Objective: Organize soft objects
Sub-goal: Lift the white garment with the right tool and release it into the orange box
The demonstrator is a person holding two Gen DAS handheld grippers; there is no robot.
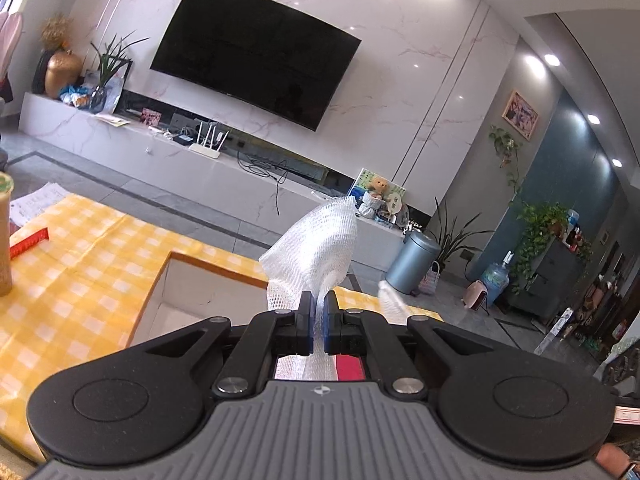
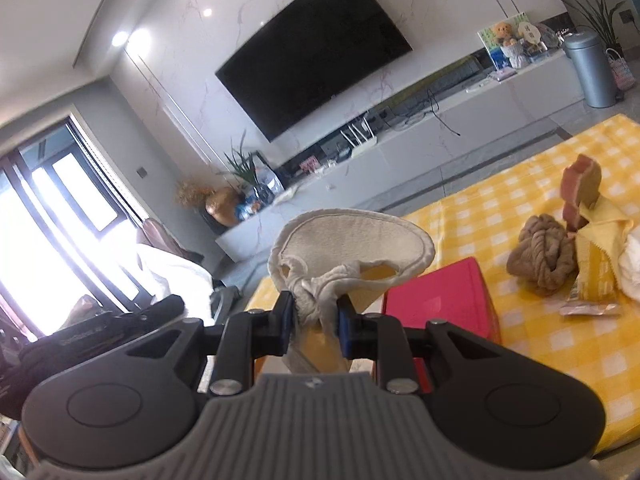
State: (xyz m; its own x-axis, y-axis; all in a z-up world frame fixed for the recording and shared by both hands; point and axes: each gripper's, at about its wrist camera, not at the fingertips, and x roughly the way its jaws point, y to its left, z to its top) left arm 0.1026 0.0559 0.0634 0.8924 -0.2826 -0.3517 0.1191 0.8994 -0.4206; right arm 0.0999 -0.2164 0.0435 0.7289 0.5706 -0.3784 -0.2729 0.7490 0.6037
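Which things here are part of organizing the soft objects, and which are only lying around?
Part of the job:
- white mesh cloth, held in the left gripper
- cream cloth, held in the right gripper
- tan rope bundle
- open box

Just lying about:
- TV
- router
- bin

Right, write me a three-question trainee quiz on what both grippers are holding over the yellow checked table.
1. True or false: the left gripper is shut on the white mesh gauze cloth.
2. What does the right gripper pinch? A) brown knotted rope bundle B) cream fleecy cloth C) red flat box
3. Fill in: the brown knotted rope bundle lies on the ____ checked tablecloth.

Key: 1 true; 2 B, the cream fleecy cloth, while the red flat box stays on the table; 3 yellow.
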